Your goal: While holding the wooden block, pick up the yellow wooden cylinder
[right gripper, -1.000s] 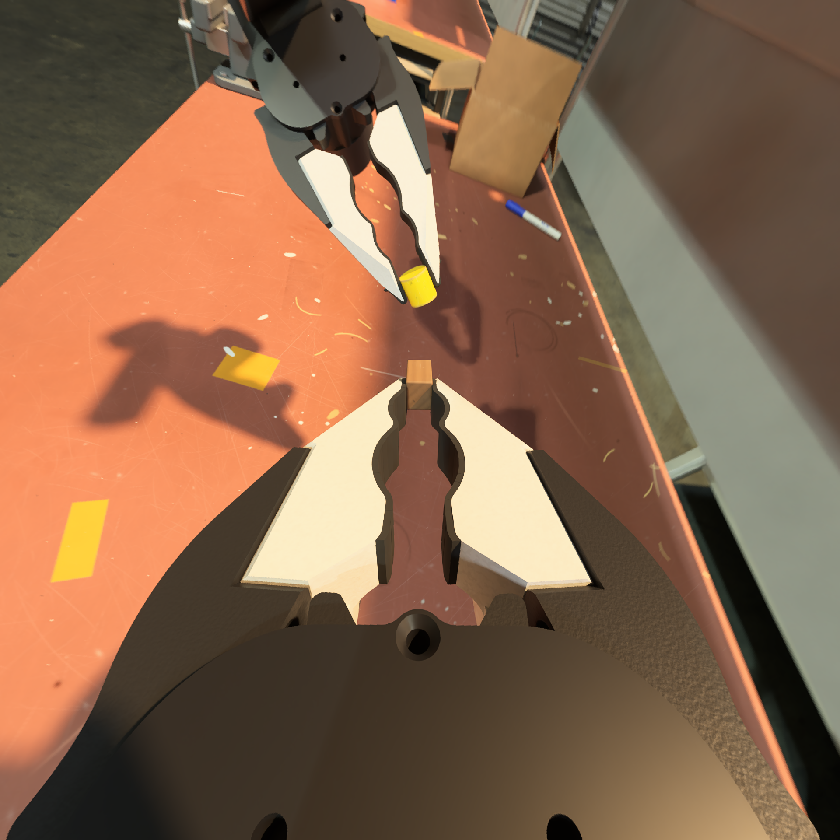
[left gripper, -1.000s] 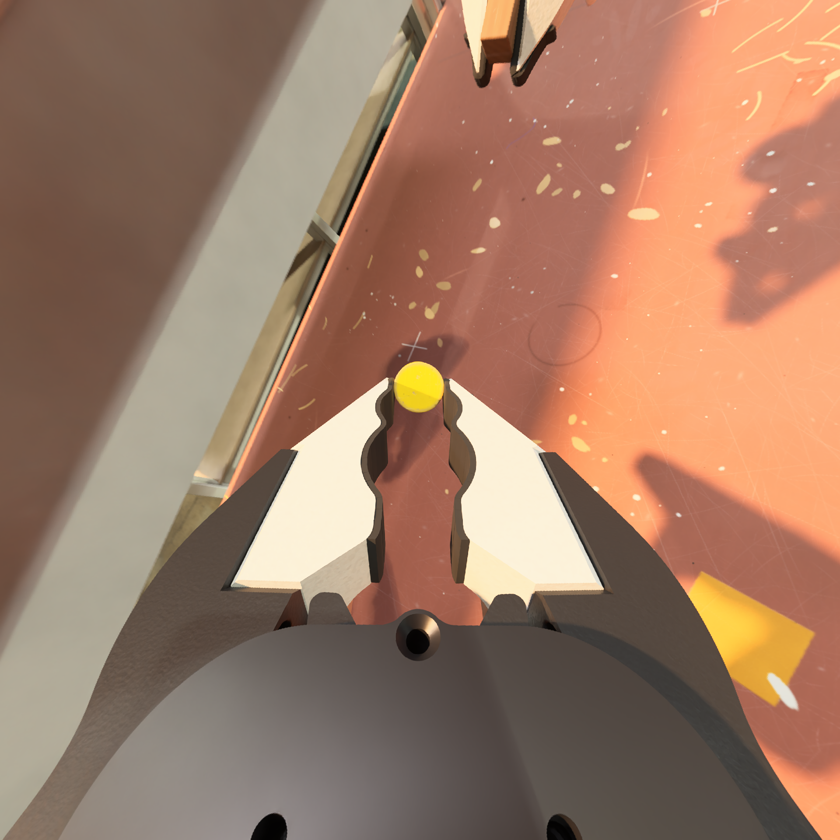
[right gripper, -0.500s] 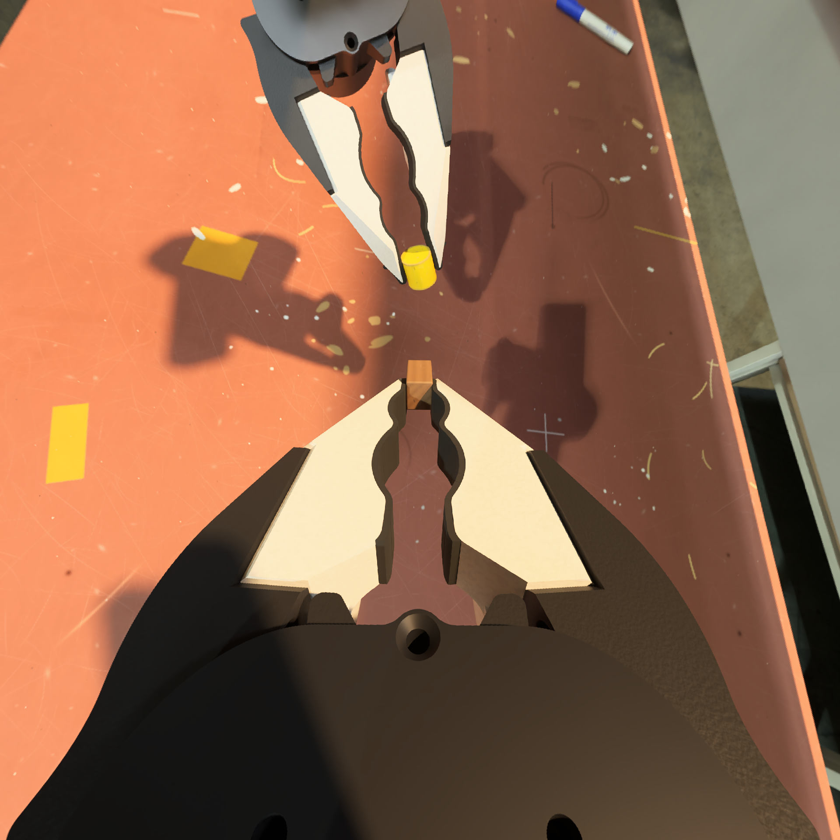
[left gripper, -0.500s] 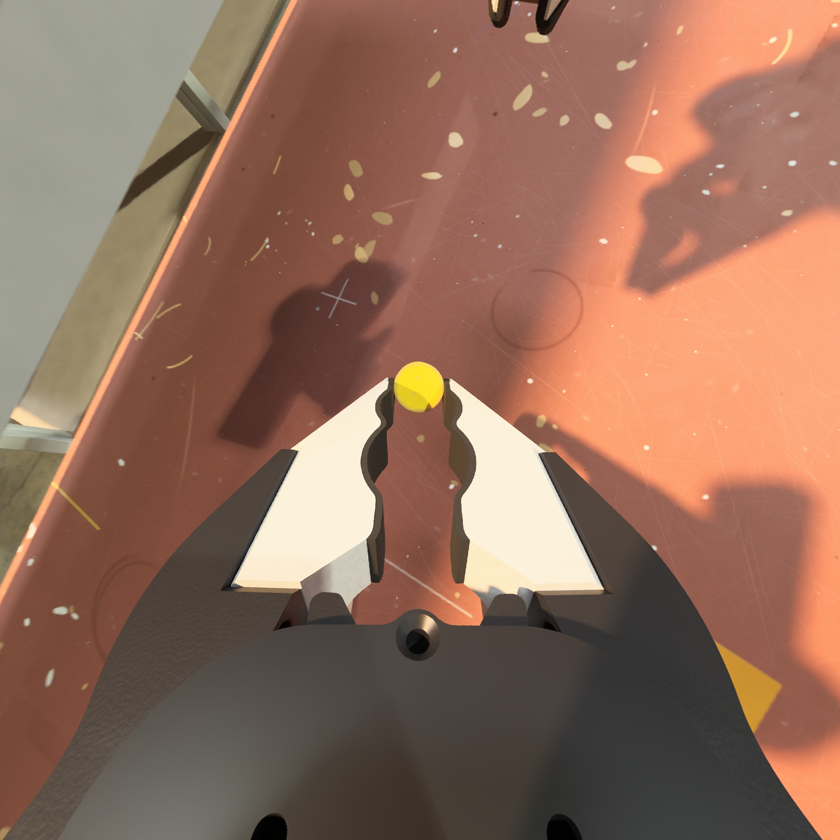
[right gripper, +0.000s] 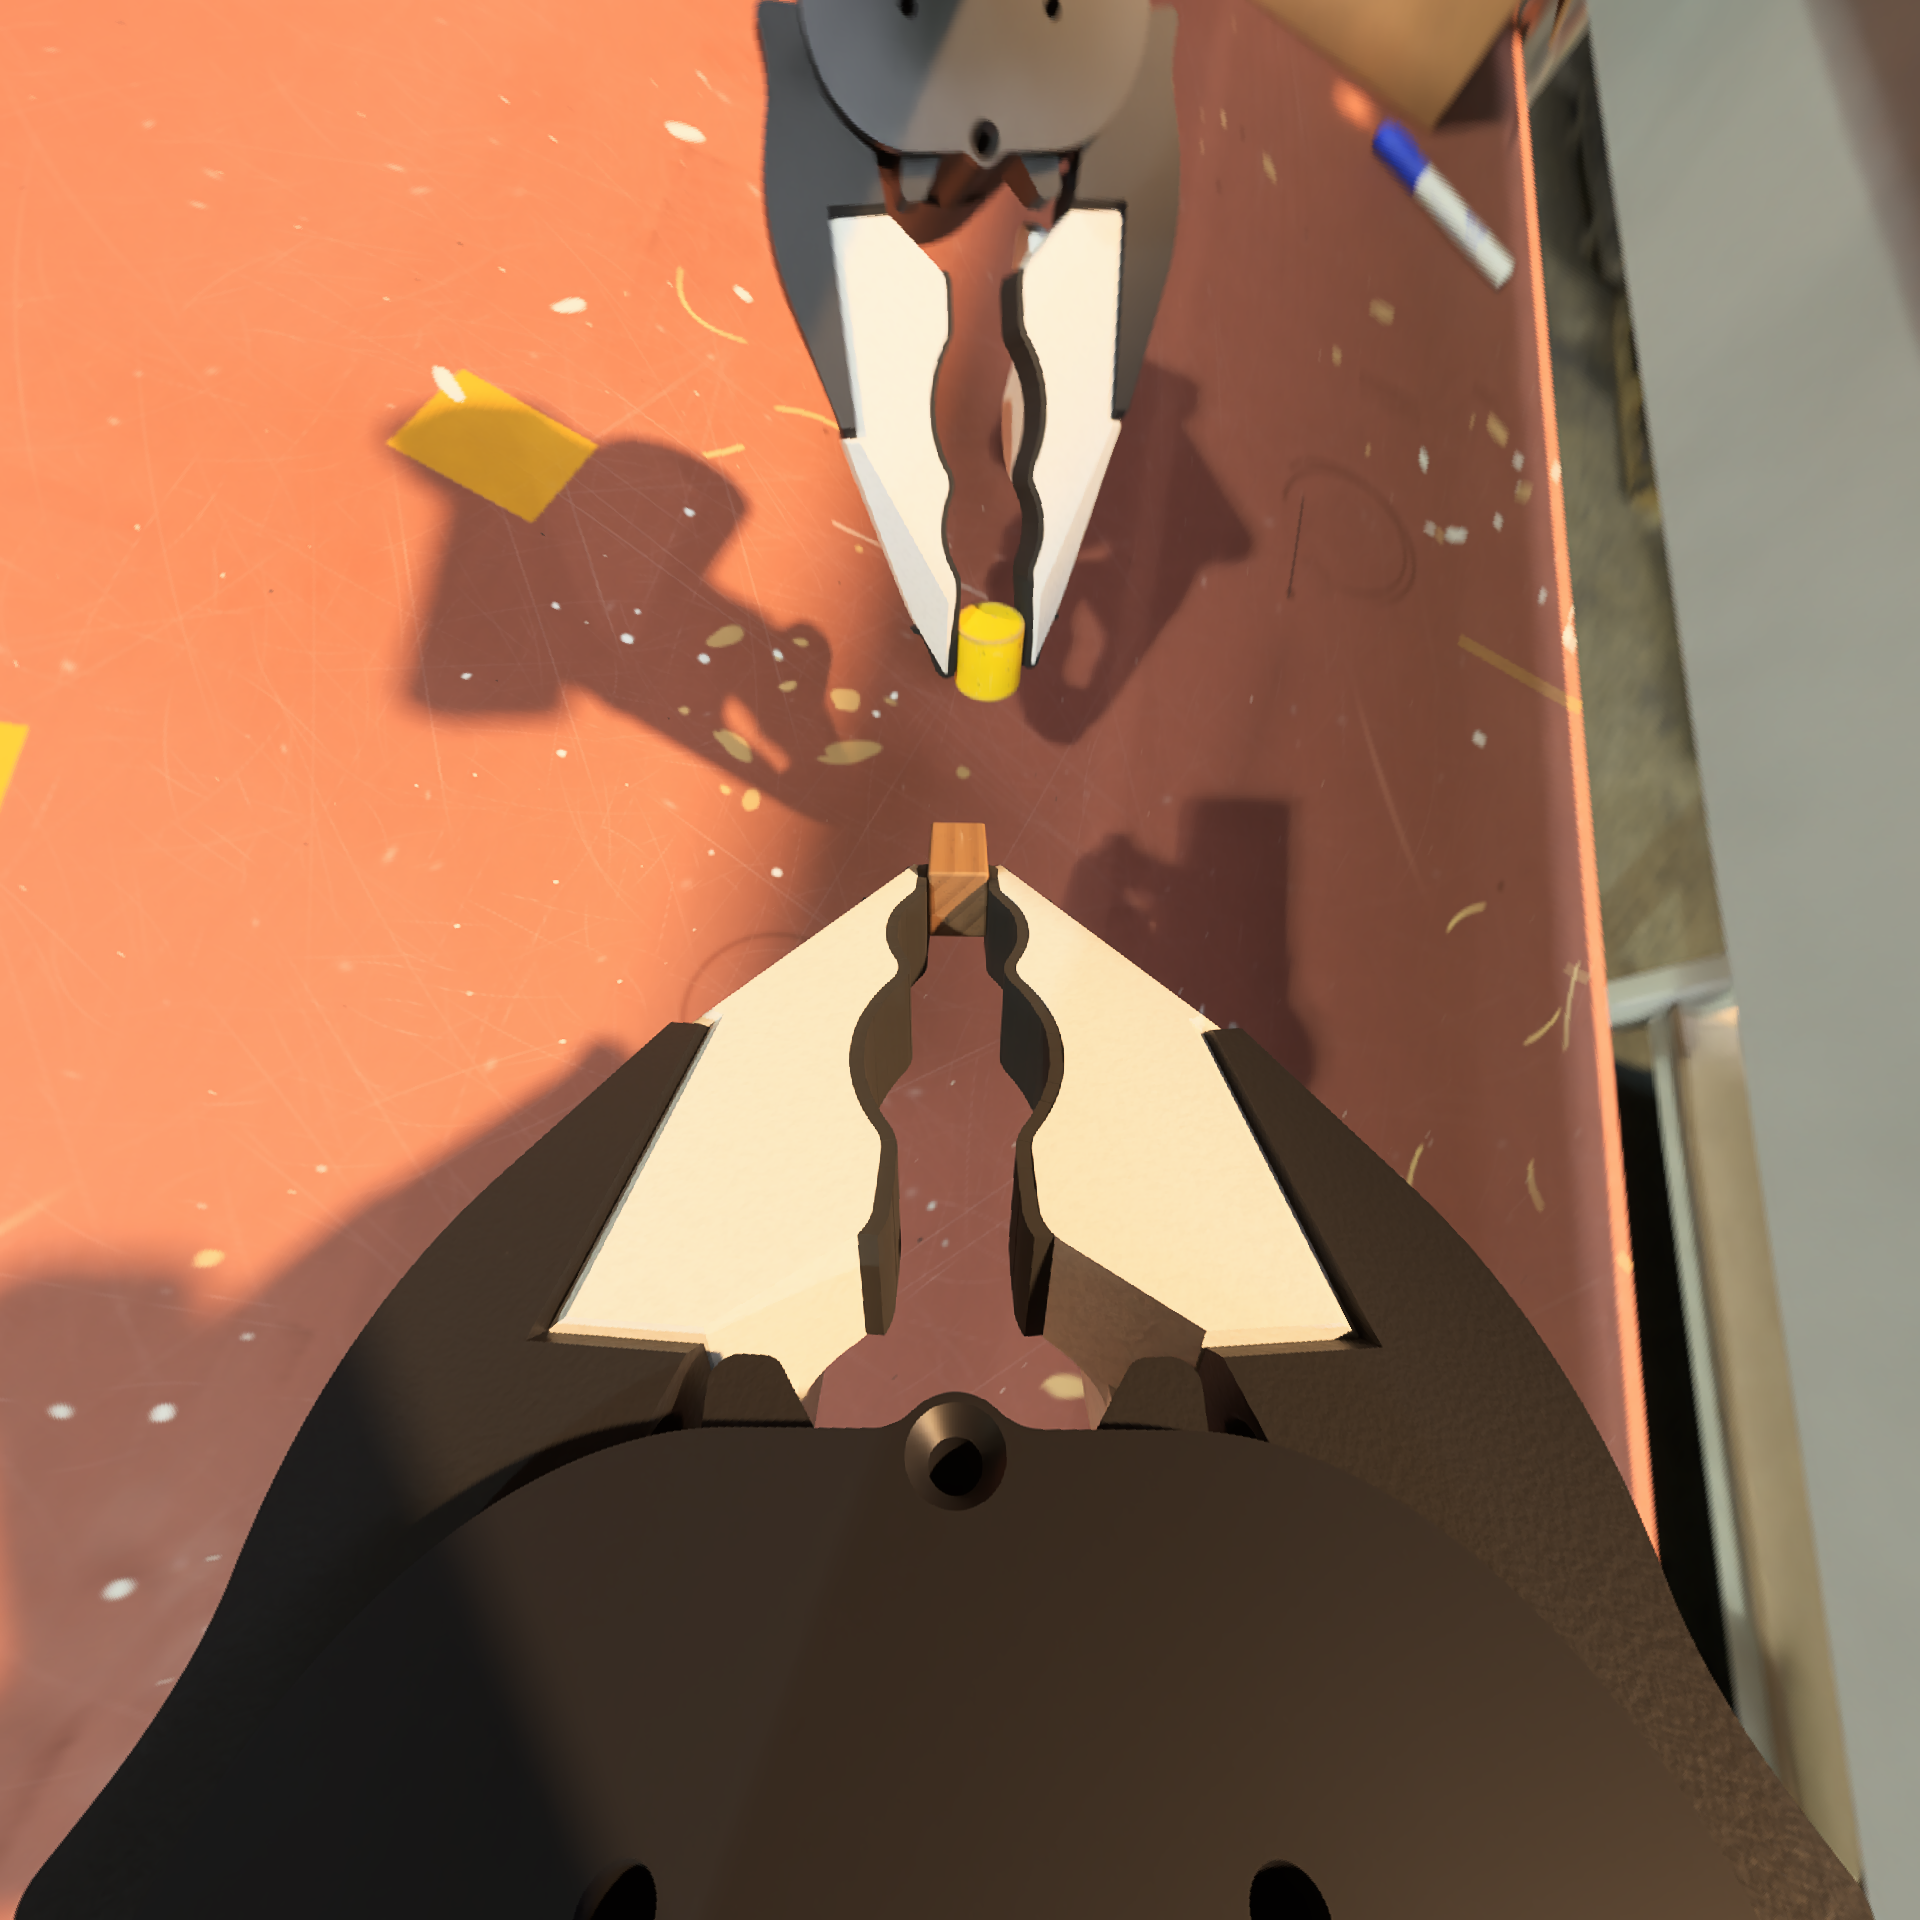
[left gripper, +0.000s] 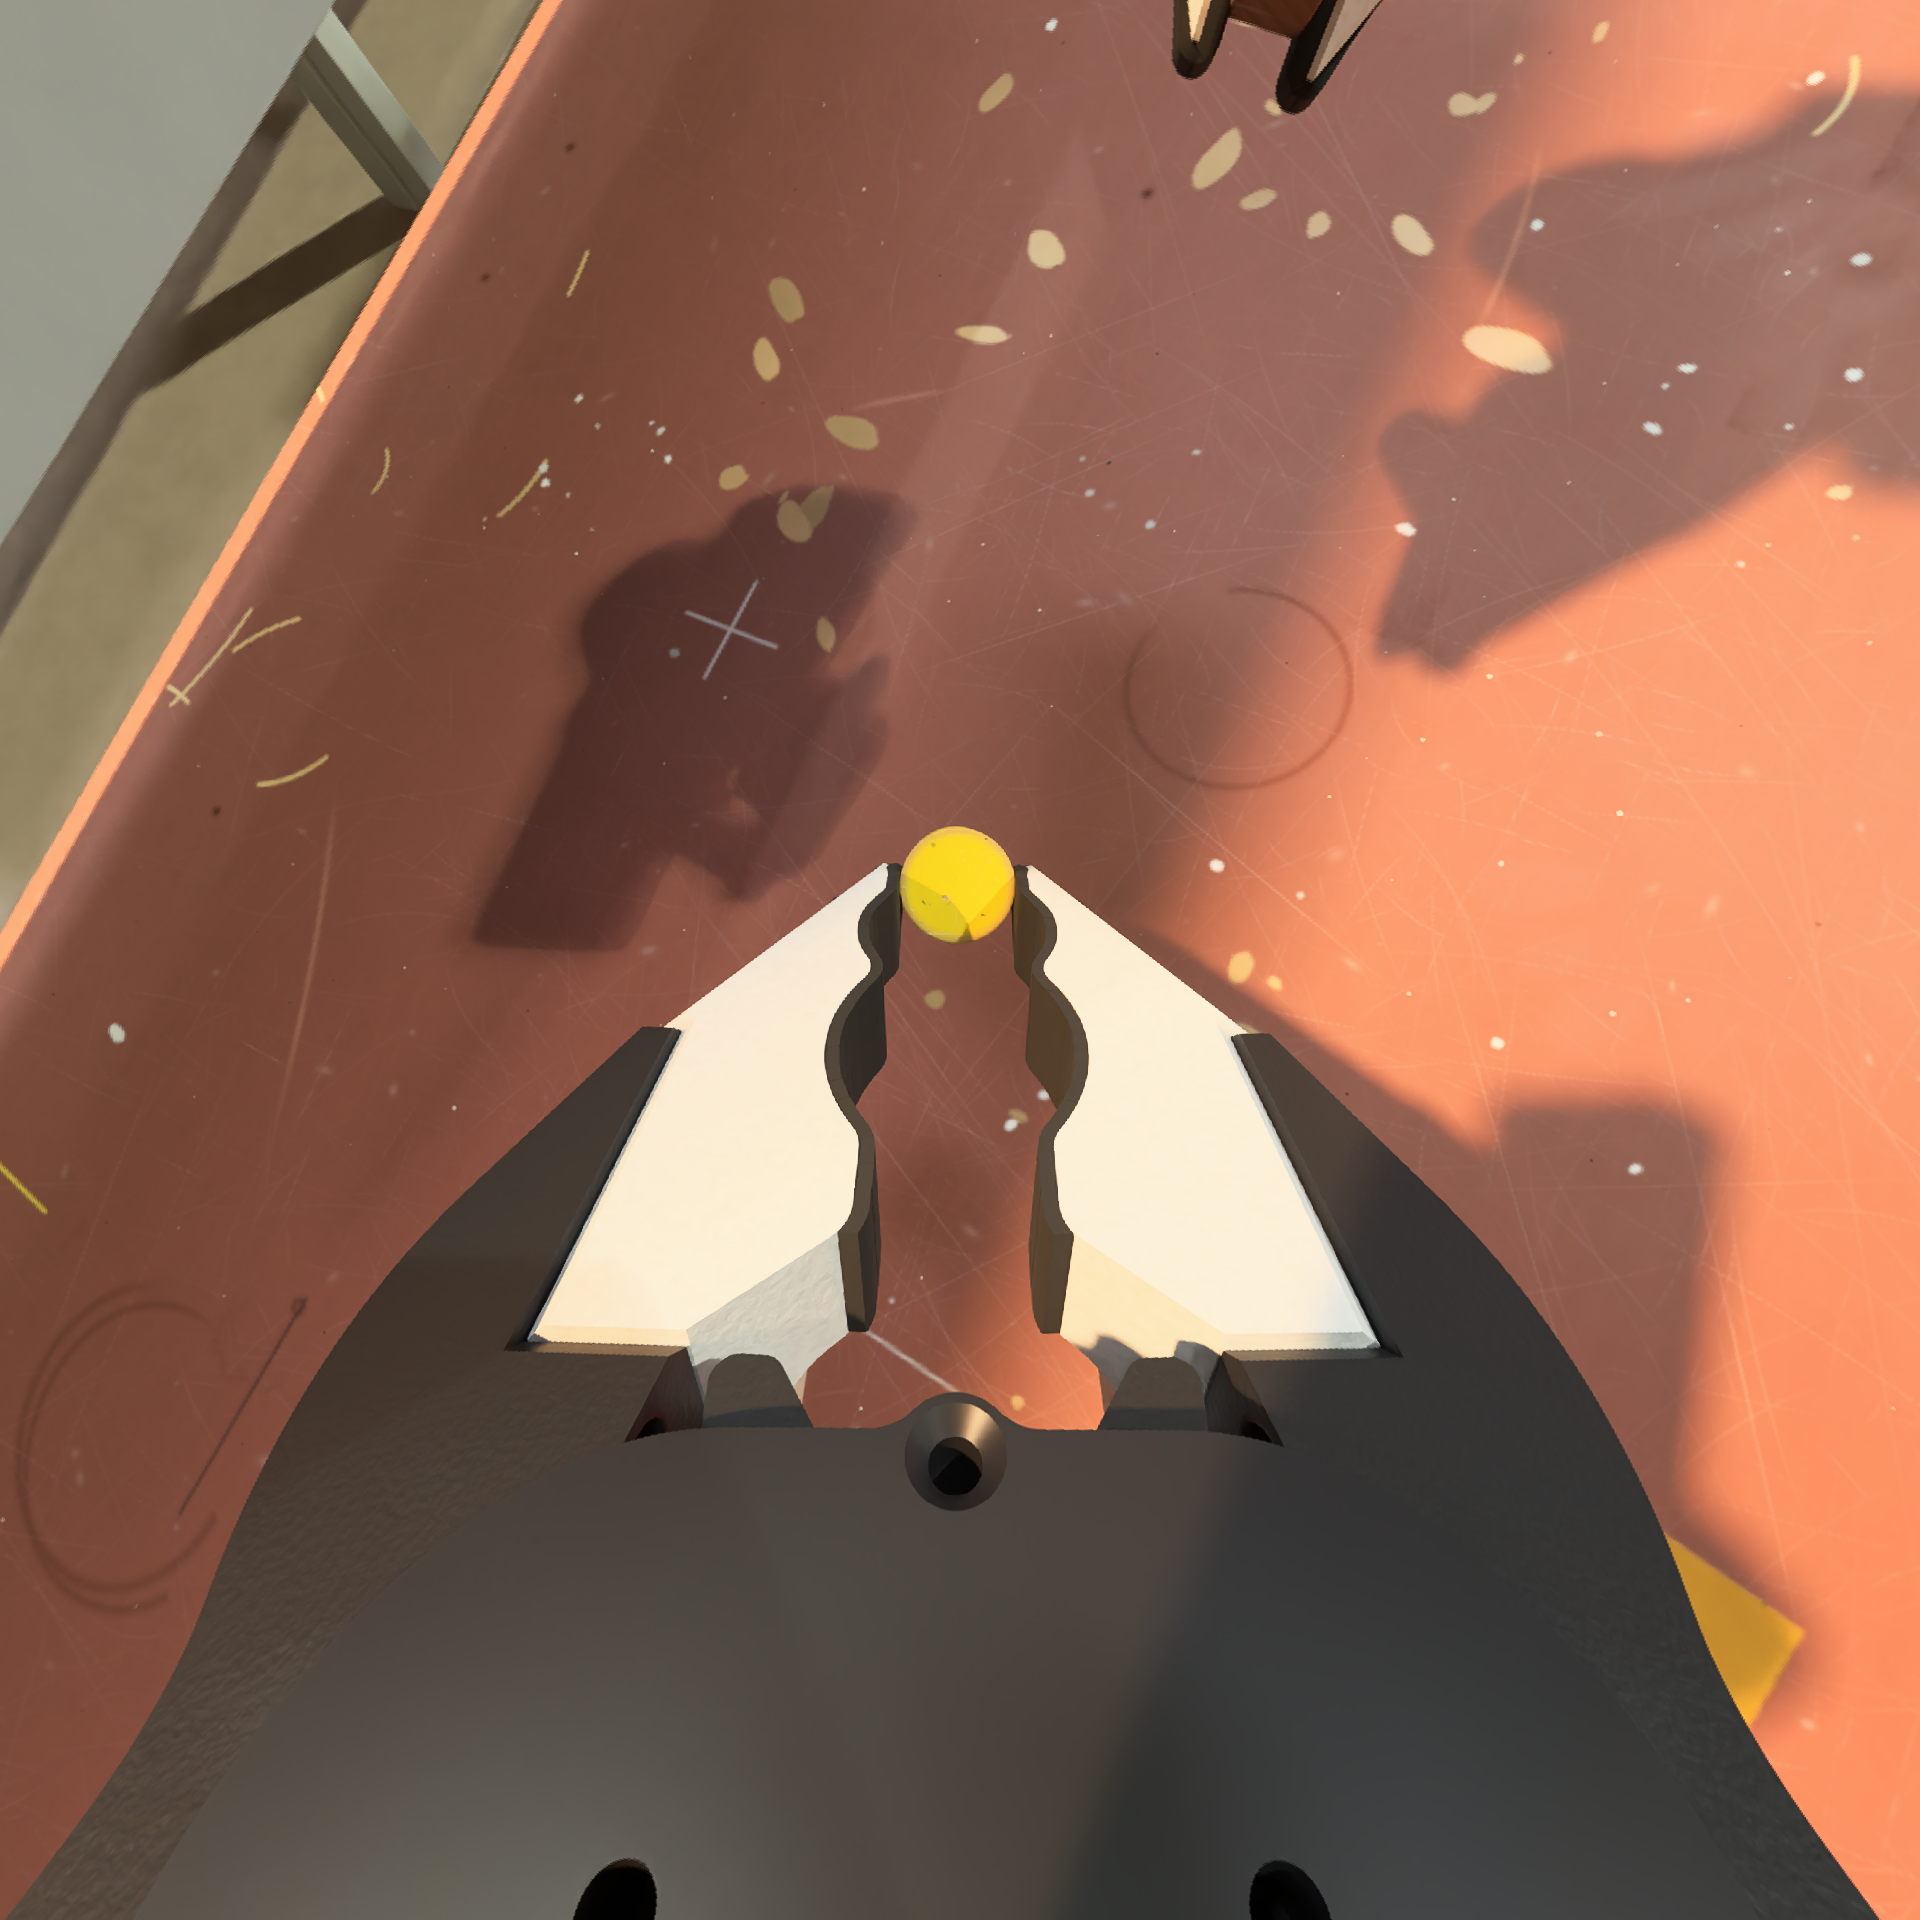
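Right gripper (right gripper: 957, 883) nearest in its own view, fingers pinching wooden block (right gripper: 957, 878) at the very tips, block poking past them, held above the table (right gripper: 260, 935). Farther out, left gripper (right gripper: 989, 649) pointing back toward it, fingers clamped on either side of yellow cylinder (right gripper: 988, 651), cylinder sticking out below the tips. Same grip in left view: cylinder (left gripper: 956, 883) squeezed between the fingertips only, shadow on table apart from it, so judged lifted clear. Beyond: yellow paper scrap (right gripper: 490, 445), blue marker (right gripper: 1442, 203) near far table edge, cardboard box corner (right gripper: 1392, 47).

Risks: both holds shallow, right at the tips; round cylinder could squirt out or rotate on a quick swing; slight easing of right fingers would drop block. Grippers facing each other, fairly close; drifting together could knock either piece loose.
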`<act>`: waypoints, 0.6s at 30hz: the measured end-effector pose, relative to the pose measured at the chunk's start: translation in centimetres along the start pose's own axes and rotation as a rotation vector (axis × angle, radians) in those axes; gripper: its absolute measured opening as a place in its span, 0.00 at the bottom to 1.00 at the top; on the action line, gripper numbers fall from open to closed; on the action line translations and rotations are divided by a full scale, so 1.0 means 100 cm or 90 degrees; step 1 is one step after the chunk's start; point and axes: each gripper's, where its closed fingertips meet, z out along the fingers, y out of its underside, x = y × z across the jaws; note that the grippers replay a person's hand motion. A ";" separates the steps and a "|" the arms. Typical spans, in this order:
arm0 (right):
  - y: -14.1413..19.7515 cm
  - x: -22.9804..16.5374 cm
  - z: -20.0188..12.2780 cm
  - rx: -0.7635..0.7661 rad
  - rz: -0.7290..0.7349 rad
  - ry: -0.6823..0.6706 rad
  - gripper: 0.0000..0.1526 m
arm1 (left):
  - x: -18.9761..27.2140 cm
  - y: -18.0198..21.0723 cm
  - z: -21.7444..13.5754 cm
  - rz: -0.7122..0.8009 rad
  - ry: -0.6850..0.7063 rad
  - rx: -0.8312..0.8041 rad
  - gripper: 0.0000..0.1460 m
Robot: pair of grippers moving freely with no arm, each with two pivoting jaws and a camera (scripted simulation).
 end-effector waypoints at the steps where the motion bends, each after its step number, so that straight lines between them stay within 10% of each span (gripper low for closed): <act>1: -0.001 -0.001 0.000 0.017 -0.021 0.000 0.06 | 0.000 0.000 -0.001 0.004 0.001 0.001 0.14; 18: -0.021 0.003 -0.009 0.179 -0.092 0.033 0.06 | -0.007 -0.016 -0.034 0.020 -0.026 0.064 0.14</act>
